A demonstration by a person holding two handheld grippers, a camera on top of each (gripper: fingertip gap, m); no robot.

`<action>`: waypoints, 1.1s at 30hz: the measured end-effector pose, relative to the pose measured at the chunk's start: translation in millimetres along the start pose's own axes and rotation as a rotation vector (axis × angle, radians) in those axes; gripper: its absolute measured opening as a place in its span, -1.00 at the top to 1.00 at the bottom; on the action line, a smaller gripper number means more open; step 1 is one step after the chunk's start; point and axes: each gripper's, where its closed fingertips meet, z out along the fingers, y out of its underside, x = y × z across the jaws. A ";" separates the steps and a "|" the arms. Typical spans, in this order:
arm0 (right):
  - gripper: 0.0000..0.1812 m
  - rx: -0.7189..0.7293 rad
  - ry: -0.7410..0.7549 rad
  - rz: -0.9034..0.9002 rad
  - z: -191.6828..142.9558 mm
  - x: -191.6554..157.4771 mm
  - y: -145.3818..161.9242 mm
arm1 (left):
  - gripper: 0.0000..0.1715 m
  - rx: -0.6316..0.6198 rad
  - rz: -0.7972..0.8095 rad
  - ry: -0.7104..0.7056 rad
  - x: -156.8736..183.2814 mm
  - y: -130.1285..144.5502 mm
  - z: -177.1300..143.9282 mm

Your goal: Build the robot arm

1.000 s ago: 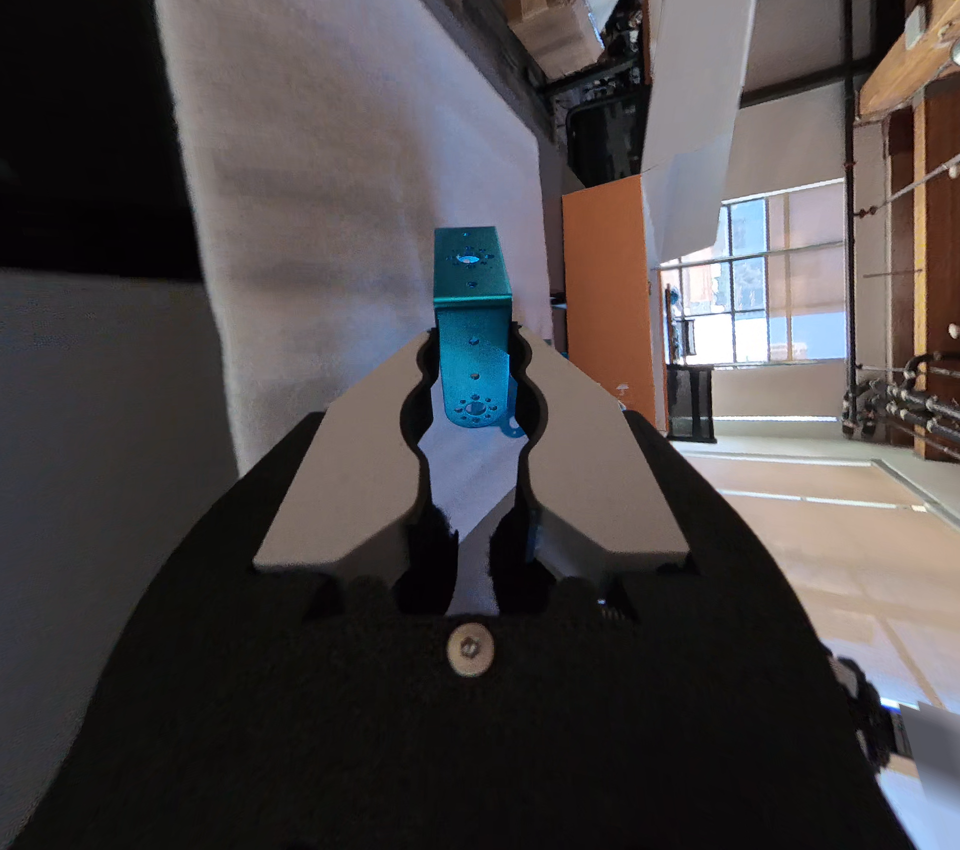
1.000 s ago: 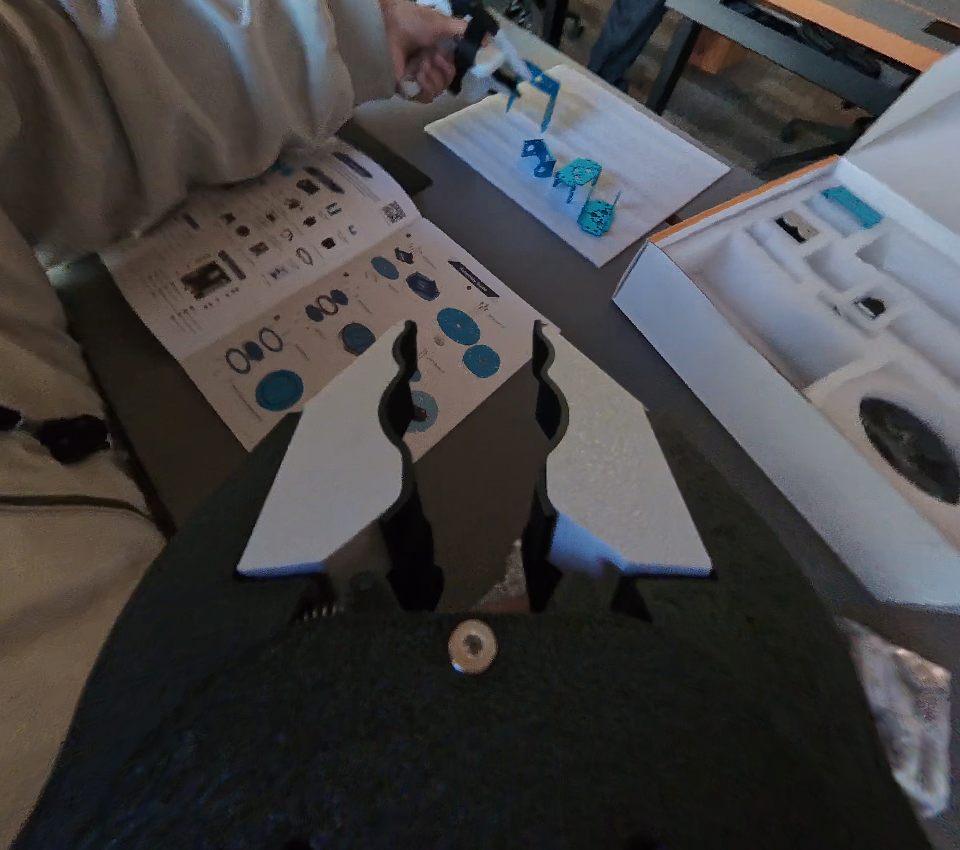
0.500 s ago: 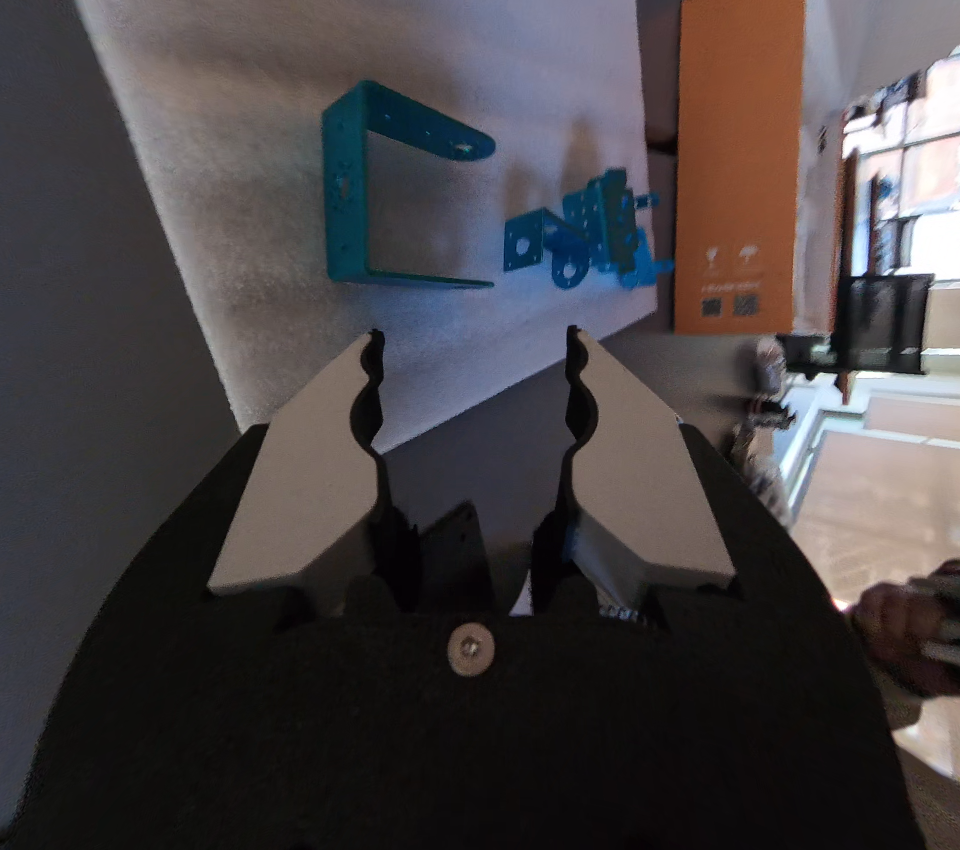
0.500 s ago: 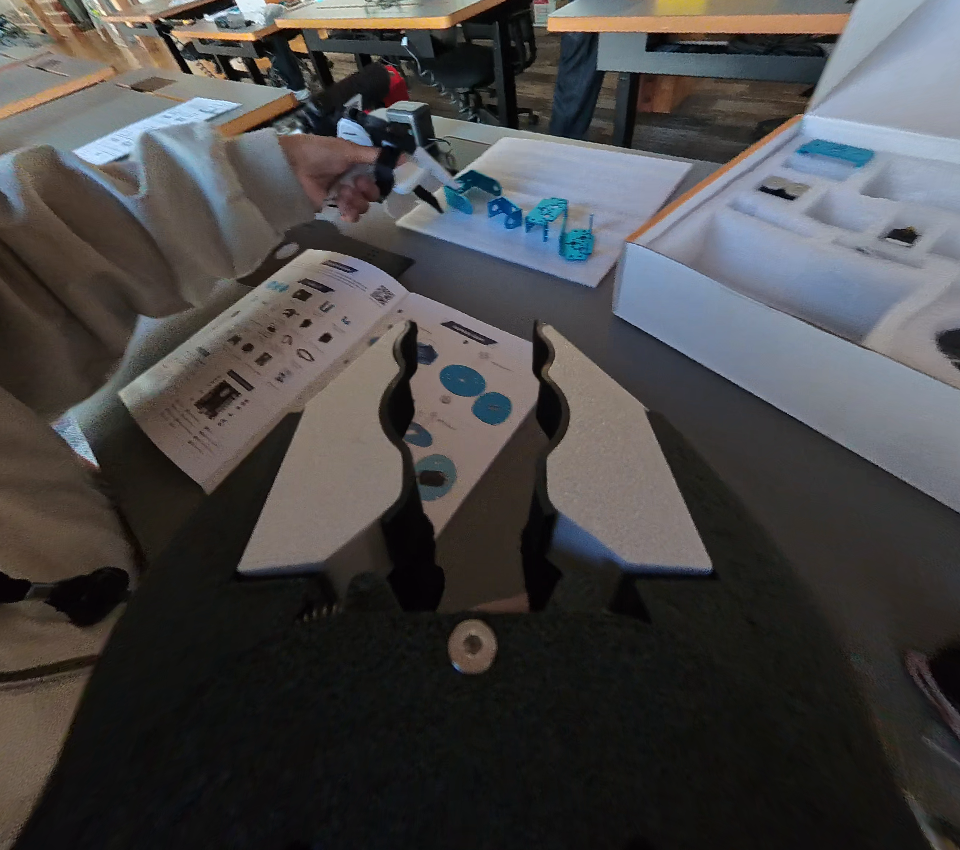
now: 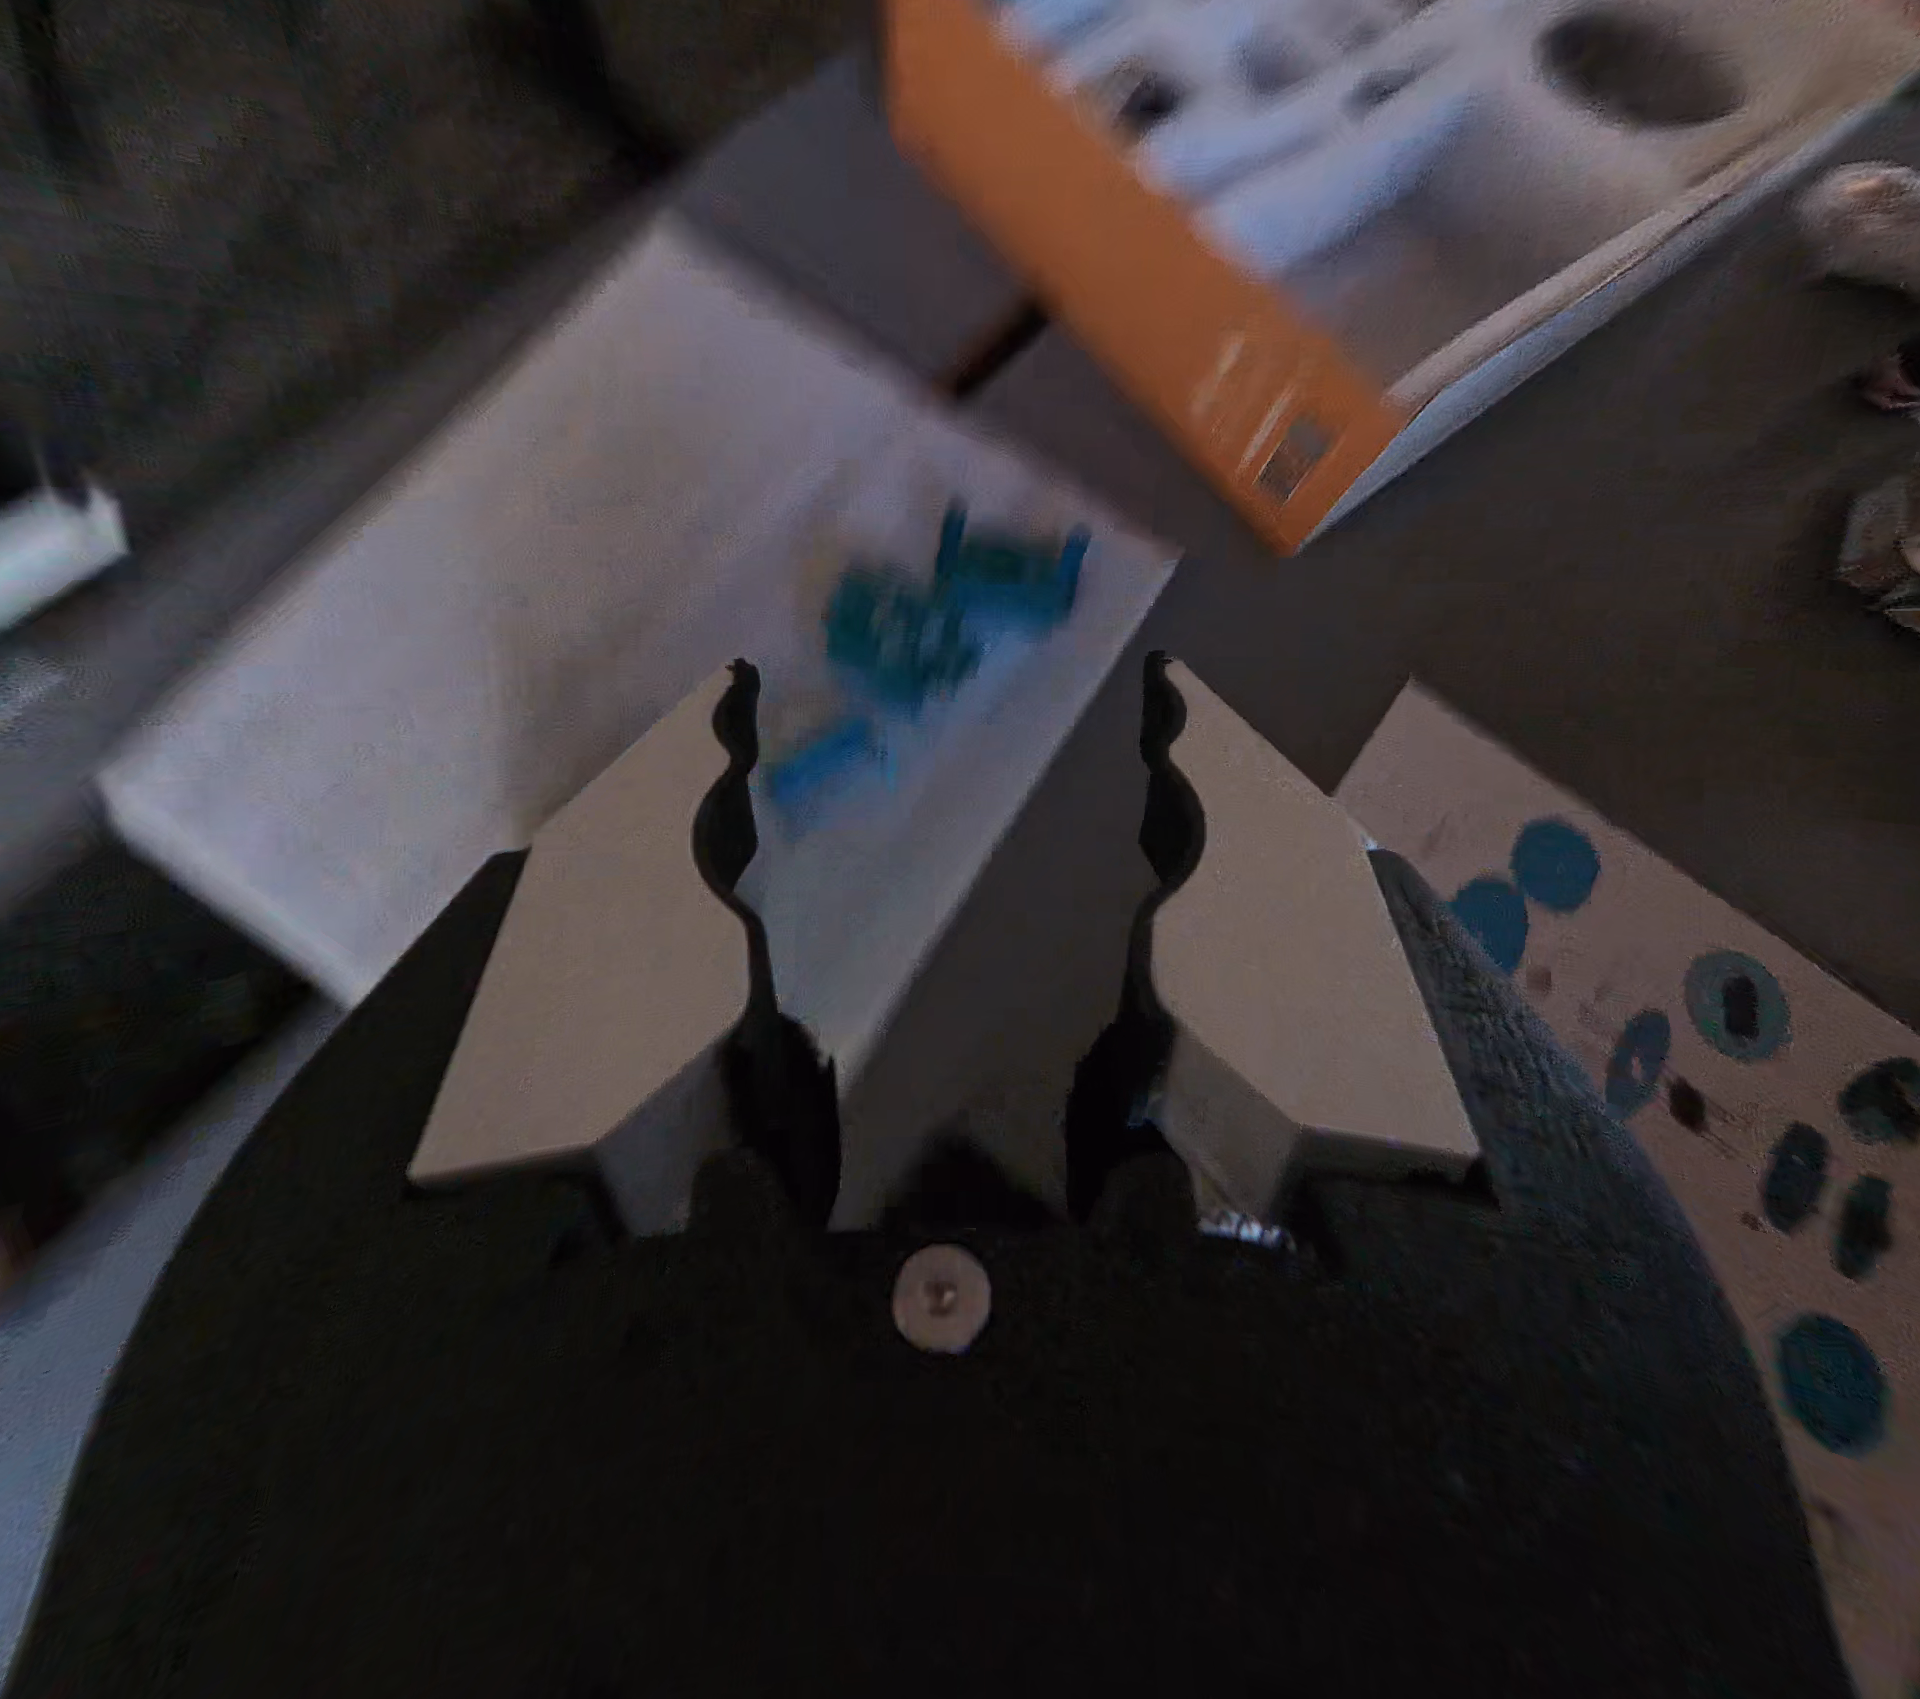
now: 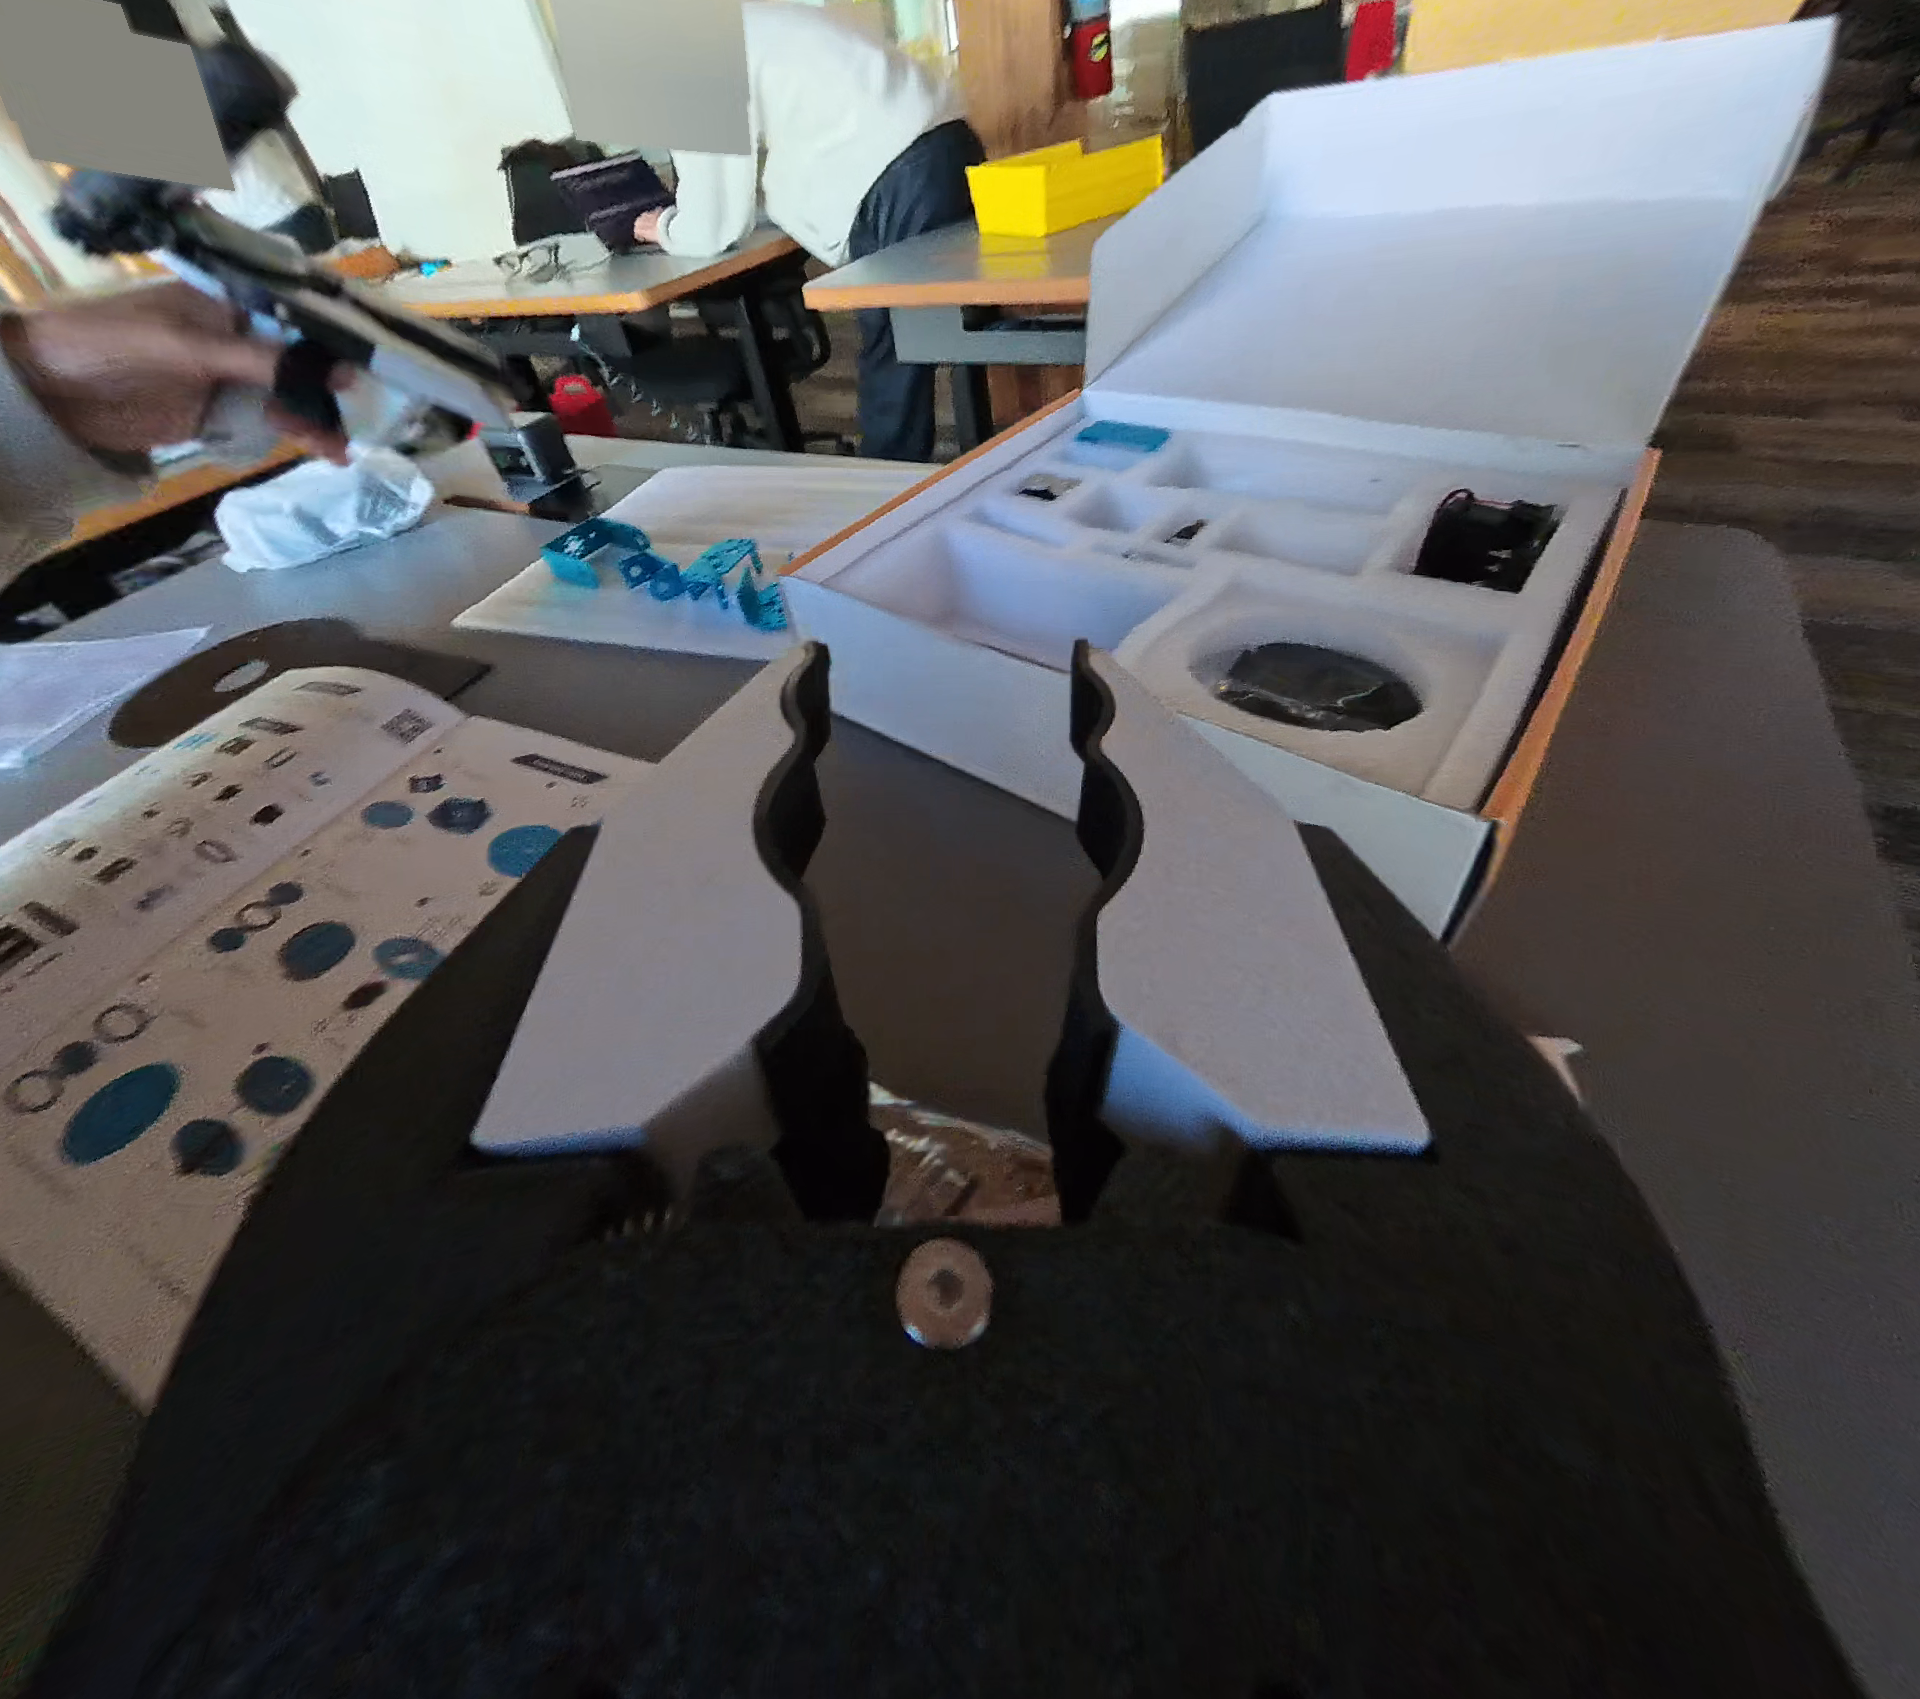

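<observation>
Several small blue metal brackets (image 6: pixel 665 571) sit bunched together on a white foam sheet (image 6: pixel 665 506) on the grey table (image 6: pixel 935 818), and neither claw has hold of any of them. In the left wrist view they're a blurry teal clump (image 5: pixel 925 621) just past the fingertips of the left gripper (image 5: pixel 948 675), slightly left of centre in the gap, not touching. That gripper's jaws are spread wide with nothing between them. The whole left view is smeared, so I can't make out individual brackets there.

The right gripper (image 6: pixel 948 662) is also gaping and empty, hanging above bare table. The brackets lie well beyond its tips and off to the left. From that camera you can also see the left gripper (image 6: pixel 416 371) farther off, held in a hand (image 6: pixel 135 371) up above the far-left end of the foam sheet, clear of the parts.

Just right of the foam sheet is an open white kit box (image 6: pixel 1226 610) with an orange side and a raised lid, foam compartments inside, one with a blue piece (image 6: pixel 1122 436), one with a black part (image 6: pixel 1486 537), and a round well with something dark (image 6: pixel 1314 688). A parts booklet (image 6: pixel 239 901) lies open to the left of the right gripper, and a crumpled clear plastic bag (image 6: pixel 322 506) sits behind it.
</observation>
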 end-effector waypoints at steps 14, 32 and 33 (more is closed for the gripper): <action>0.59 0.180 -0.067 -0.060 -2.5 4.2 -6.1 | 0.49 -0.425 0.951 0.077 51.9 -195.3 291.5; 0.60 0.133 -0.113 -0.061 2.1 -7.9 5.9 | 0.61 -0.290 1.052 0.003 53.1 -182.8 306.6; 0.60 0.131 -0.115 -0.061 2.5 -8.5 6.4 | 0.61 -0.287 1.057 -0.005 53.0 -182.6 307.9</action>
